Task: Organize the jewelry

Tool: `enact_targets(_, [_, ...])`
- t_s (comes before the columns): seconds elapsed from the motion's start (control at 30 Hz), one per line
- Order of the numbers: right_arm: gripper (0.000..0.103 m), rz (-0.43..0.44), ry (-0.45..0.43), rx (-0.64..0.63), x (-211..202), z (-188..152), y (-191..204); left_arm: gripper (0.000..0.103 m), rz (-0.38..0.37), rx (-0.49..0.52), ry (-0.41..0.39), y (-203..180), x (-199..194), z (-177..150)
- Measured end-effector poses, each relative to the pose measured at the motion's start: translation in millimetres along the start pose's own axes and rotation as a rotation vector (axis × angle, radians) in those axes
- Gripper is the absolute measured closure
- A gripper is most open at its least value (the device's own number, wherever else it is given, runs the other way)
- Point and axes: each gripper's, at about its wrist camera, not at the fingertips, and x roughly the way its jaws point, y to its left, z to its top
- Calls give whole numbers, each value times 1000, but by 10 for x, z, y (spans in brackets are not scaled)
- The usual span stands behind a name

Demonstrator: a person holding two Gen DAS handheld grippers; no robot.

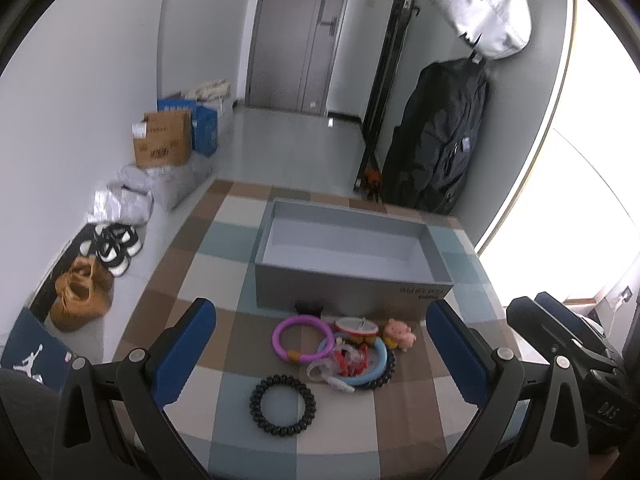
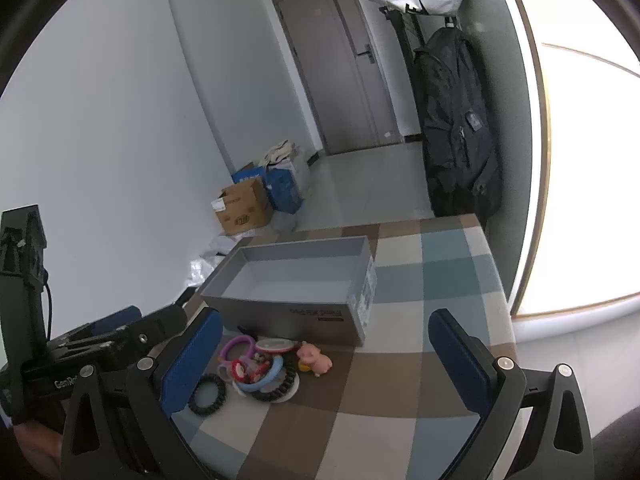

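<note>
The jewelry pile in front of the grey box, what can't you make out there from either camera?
- Small dark item against the grey box: too small and blurred to identify, left wrist view.
- Second black coil: mostly covered by the blue ring.
- Red pieces: tangled and blurred, right wrist view.
- Box lettering: unreadable.

My pads (image 1: 184, 354) are blue; box (image 1: 352, 292) grey, cloth (image 1: 224, 328) checked brown, blue and cream, ring (image 1: 303, 338) purple, pig (image 1: 399, 334) pink.
</note>
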Motion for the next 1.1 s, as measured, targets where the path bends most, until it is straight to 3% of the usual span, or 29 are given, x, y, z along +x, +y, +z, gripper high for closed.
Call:
enact_targets(0.17, [0,6,29,7,76,-9,-3,1,-12,-17,68,89,51,-28])
enact_targets(0.43, [0,2,100,16,315,18,-25,1,-44,-58,242,367,238,-177])
enact_targets(0.67, [0,10,164,80,531,26,-129,1,-23,4,363,353,388,-356])
enact_targets(0.9, [0,43,189,125,609,64,-204,5,10,78,420,242,454,-401])
enact_targets(1.07, [0,54,196,157,606,100,-256,21,41,145,410,162,419,-386])
enact_targets(1.1, [0,53,198,163,603,108,-274,31,42,152,404,146,393,-374])
